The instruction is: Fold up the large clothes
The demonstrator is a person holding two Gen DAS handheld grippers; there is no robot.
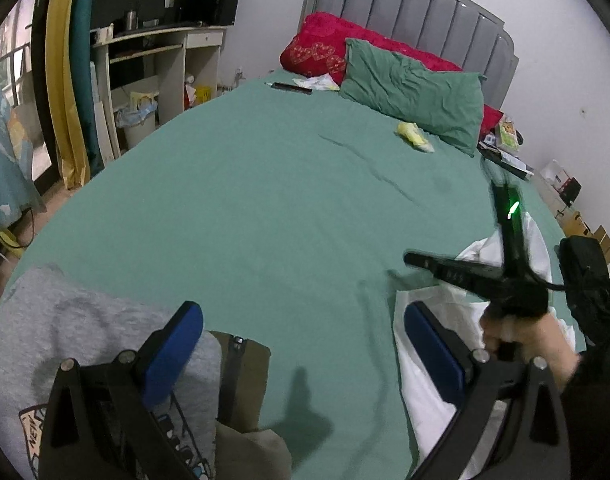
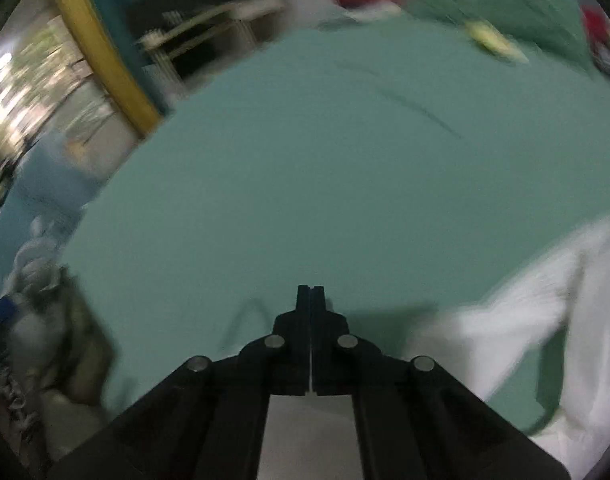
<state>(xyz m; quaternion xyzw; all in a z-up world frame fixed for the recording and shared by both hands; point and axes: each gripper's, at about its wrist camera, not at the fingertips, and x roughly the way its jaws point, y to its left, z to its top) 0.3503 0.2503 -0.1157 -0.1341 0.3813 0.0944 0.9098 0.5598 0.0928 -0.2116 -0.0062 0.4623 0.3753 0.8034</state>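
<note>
Left gripper (image 1: pixel 303 354) jaws wide, nothing between them, hovering over bare green sheet (image 1: pixel 265 184), presumably cleared as folding space; right gripper (image 2: pixel 311 294) jaws fully together, empty, above the sheet; white garment (image 2: pixel 545 328) at 4 o'clock of it, likely next to fold; grey sweatshirt (image 1: pixel 65 332) at 8 o'clock in left view, over a khaki item (image 1: pixel 245 384); right view blurred, garment shapes cut off at frame edges.
</note>
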